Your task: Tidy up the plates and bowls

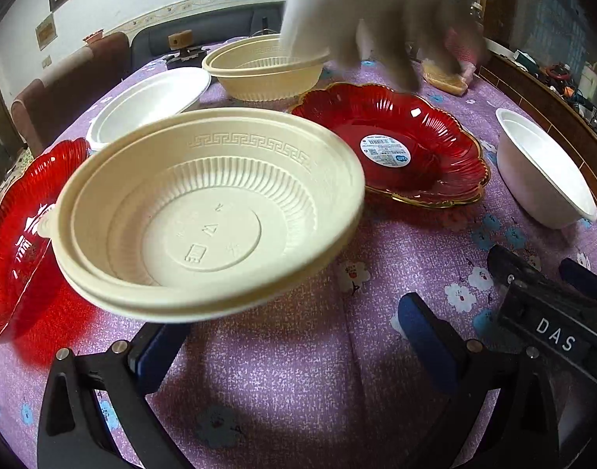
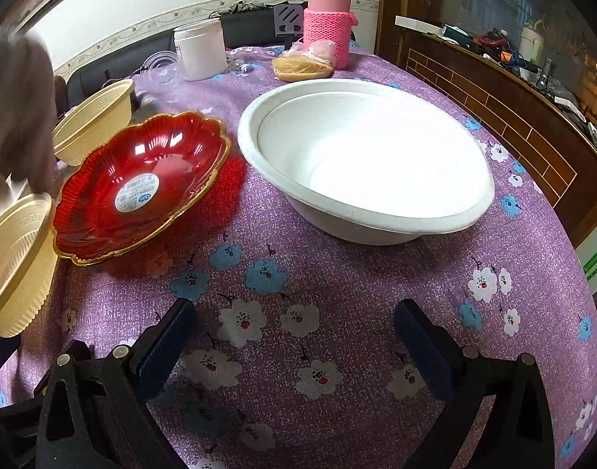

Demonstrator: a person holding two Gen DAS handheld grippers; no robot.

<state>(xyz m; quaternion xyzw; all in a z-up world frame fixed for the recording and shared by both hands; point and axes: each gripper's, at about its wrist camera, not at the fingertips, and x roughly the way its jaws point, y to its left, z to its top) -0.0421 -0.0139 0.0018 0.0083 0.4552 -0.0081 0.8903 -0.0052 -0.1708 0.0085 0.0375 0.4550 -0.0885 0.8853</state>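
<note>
In the left wrist view a cream ribbed bowl (image 1: pixel 208 215) sits tilted just ahead of my open left gripper (image 1: pixel 294 336), its near rim over the left finger (image 1: pixel 158 351); I cannot tell if they touch. Behind it stand a white bowl (image 1: pixel 150 105) and a second cream bowl (image 1: pixel 263 70). A red gold-rimmed plate (image 1: pixel 392 144) lies centre, another red plate (image 1: pixel 17 258) far left. My right gripper (image 2: pixel 294 344) is open and empty, short of a large white bowl (image 2: pixel 369 160). It also shows in the left view (image 1: pixel 544 297).
A blurred white-gloved hand (image 1: pixel 361 19) hovers over the far cream bowl. A pink flask (image 2: pixel 329 15), white jar (image 2: pixel 201 49) and bagged food (image 2: pixel 304 64) stand at the back of the purple floral tablecloth (image 2: pixel 298 273). A wooden counter (image 2: pixel 513 117) runs along the right.
</note>
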